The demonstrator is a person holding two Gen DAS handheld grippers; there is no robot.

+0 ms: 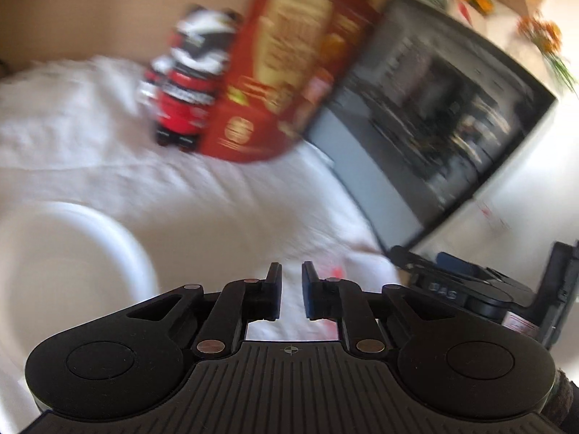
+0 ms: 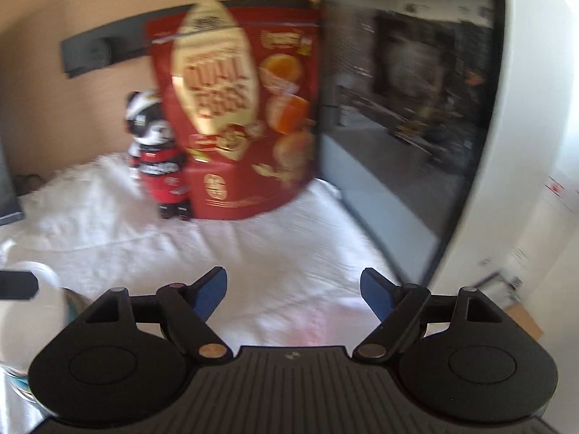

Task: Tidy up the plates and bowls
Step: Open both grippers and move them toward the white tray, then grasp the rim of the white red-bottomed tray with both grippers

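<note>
A round white ceramic bowl [image 1: 68, 271] sits at the lower left of the left wrist view, mouth upward, its left rim cut off by the frame edge. The left gripper [image 1: 291, 294] hovers over the white cloth [image 1: 202, 195], jaws narrow and empty. The right gripper [image 2: 294, 291] has wide, empty jaws. The red snack bag [image 2: 239, 115] and dark oven door [image 2: 409, 108] are blurred.

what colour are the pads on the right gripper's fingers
Blue pads on black fingers, clearest in the right wrist view.
</note>
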